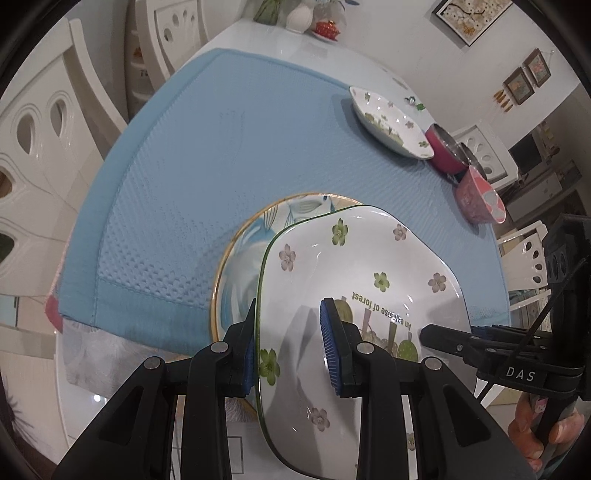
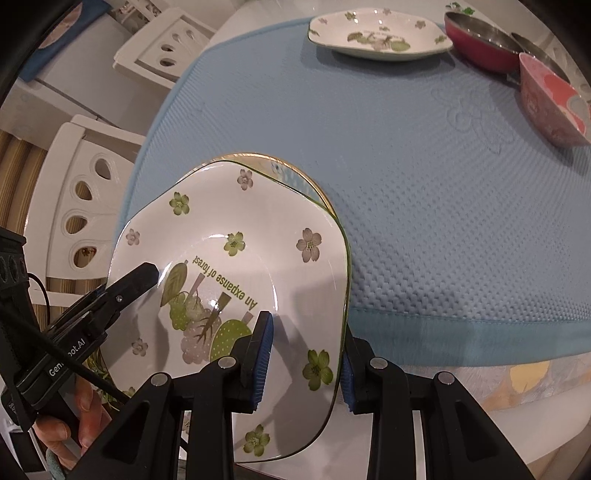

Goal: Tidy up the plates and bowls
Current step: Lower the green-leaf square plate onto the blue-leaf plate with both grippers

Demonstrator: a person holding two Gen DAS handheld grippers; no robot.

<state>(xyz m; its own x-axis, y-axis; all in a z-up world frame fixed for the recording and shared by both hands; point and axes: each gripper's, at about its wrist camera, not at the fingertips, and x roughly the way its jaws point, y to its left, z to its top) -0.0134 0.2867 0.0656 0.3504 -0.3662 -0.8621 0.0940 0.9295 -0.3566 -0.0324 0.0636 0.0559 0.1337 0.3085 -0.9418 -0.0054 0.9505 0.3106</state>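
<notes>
Plate [image 2: 236, 258] reads "An expanse of forest".

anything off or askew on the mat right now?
Nothing spilled or broken. The floral plate, gripped on opposite rims by both hand-held grippers, sits off-centre over the gold-rimmed plate, not yet nested. The second floral plate and the bowls look normal.

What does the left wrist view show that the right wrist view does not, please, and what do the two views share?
Only the left wrist view shows framed pictures on the wall and a white vase at the table's far end. Only the right wrist view shows a chair close beside the mat's left edge. Both show the flowered plate held over a gold-rimmed plate, the left gripper and right gripper on its opposite rims, a second flowered plate, a pink bowl and the blue mat.
</notes>
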